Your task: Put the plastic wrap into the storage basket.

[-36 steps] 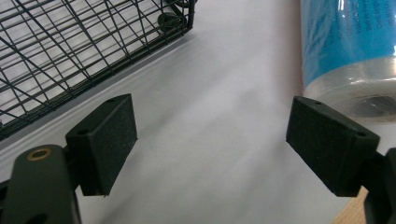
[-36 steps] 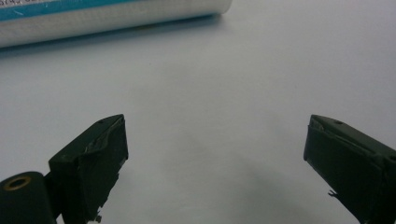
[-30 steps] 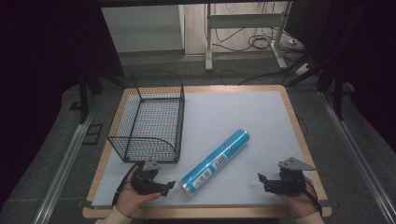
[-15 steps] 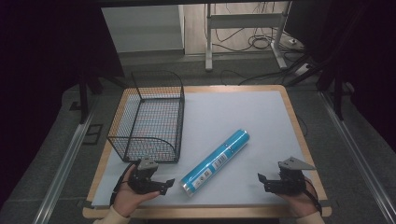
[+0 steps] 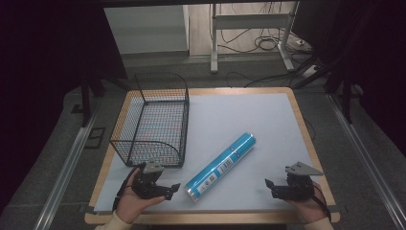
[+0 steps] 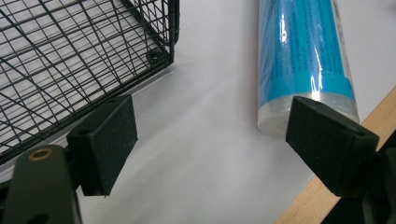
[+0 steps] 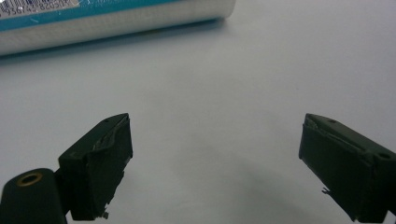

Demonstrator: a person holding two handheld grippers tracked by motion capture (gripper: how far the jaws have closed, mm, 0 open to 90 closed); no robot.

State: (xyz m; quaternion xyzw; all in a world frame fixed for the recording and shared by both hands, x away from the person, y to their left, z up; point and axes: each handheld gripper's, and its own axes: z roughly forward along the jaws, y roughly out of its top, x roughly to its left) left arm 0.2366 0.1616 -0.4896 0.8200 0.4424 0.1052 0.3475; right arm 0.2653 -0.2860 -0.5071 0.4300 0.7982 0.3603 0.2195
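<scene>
Approach step: your left hand-held gripper (image 5: 173,188), jaws released, sits lower left beside the blue plastic-wrapped cylindrical tube (image 5: 221,166). Your right hand-held gripper (image 5: 269,185) is released. Next, straddle the tube's near end squarely.

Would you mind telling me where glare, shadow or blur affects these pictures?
High view: surroundings very dark, the table evenly lit. Left gripper view: bright glare streaks on the blue tube, and the wire basket is sharp. Right gripper view: the tube casts a soft shadow on the mat, and its label is slightly blurred at the frame's top edge.
</scene>
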